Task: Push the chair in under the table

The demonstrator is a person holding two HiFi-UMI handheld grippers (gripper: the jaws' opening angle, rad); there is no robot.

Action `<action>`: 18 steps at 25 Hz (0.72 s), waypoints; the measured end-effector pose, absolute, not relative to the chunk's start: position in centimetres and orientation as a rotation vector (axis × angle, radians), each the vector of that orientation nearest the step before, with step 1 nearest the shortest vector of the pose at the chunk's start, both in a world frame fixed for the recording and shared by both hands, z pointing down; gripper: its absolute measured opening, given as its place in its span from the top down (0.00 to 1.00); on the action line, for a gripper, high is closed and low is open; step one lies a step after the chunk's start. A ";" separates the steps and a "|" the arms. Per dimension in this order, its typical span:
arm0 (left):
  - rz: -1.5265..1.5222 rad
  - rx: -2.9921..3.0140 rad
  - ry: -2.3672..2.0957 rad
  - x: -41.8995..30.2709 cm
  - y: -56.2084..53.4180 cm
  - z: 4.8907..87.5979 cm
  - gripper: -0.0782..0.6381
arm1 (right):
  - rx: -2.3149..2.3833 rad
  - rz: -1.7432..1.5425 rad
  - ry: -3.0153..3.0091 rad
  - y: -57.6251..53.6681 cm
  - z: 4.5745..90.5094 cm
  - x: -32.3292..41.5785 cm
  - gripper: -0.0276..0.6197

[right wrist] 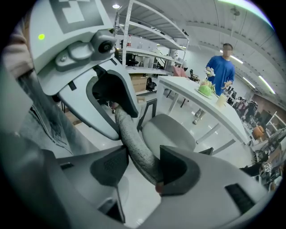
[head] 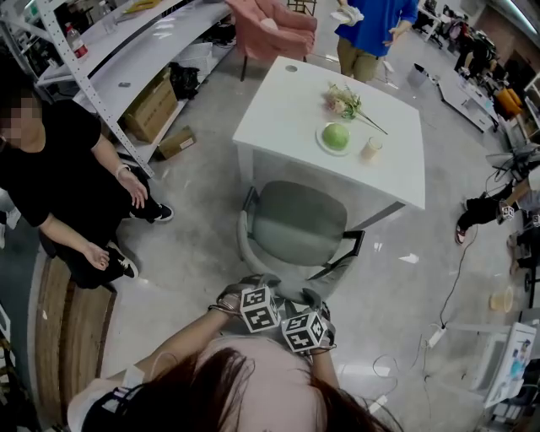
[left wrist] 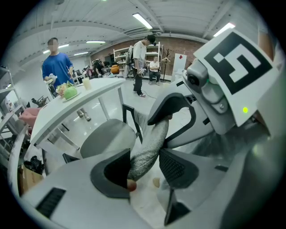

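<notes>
A chair with a grey seat (head: pixel 295 224) and black armrests stands at the near edge of the white table (head: pixel 278 110), its seat facing the table. The top of its grey fabric backrest (head: pixel 274 285) is right below me. My left gripper (head: pixel 246 291) and right gripper (head: pixel 314 299) sit side by side on that top edge. In the left gripper view the backrest (left wrist: pixel 149 141) fills the gap between the pads of the left gripper (left wrist: pixel 145 167). In the right gripper view the backrest (right wrist: pixel 134 145) likewise lies between the pads of the right gripper (right wrist: pixel 140 166).
On the table are a green round thing on a plate (head: pixel 336 136), flowers (head: pixel 344 103) and a cup (head: pixel 370 149). A person in black (head: pixel 59 186) sits at the left. A person in blue (head: pixel 371 25) stands beyond the table, by a pink chair (head: pixel 270 29). Cables (head: pixel 447 304) lie at the right.
</notes>
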State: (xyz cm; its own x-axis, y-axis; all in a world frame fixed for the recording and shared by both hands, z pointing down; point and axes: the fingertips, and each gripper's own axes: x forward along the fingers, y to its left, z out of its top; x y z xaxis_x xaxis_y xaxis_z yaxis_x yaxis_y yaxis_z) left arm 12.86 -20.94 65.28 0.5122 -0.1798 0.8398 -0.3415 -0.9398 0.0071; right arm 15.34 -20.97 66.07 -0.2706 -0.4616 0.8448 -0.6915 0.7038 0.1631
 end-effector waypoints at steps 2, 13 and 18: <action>1.398 2.585 -0.453 12.8 -21.4 65.3 0.60 | 0.884 0.303 -1.915 -21.4 66.1 15.3 0.61; 1.386 2.599 -0.464 13.9 -24.3 65.3 0.60 | 0.885 0.288 -1.910 -24.3 66.3 16.4 0.61; 1.393 2.590 -0.463 14.3 -26.2 65.4 0.61 | 0.877 0.285 -1.912 -26.2 66.4 16.8 0.61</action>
State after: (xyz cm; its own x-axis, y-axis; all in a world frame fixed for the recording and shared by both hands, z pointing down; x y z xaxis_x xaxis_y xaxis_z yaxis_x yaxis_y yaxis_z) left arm 14.30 -26.20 65.40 0.5172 -0.1923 0.8340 -0.3454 -0.9385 -0.0022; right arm 16.83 -26.25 66.37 -0.2640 -0.4533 0.8514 -0.6816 0.7122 0.1678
